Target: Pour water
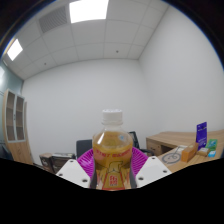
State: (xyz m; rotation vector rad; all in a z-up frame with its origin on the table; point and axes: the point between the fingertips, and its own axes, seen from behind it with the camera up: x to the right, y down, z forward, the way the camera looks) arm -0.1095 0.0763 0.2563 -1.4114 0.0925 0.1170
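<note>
A clear plastic bottle with a white cap, amber liquid and a yellow-red label stands upright between my fingers. My gripper is shut on the bottle, and both magenta pads press against its sides at label height. The bottle is lifted well above the furniture, with the room's far wall behind it. Its lower part is hidden below the fingers.
A wooden desk at the right carries an orange packet, a blue box and small items. Office chairs stand at the back left, beside a wooden cabinet. Ceiling light panels are overhead.
</note>
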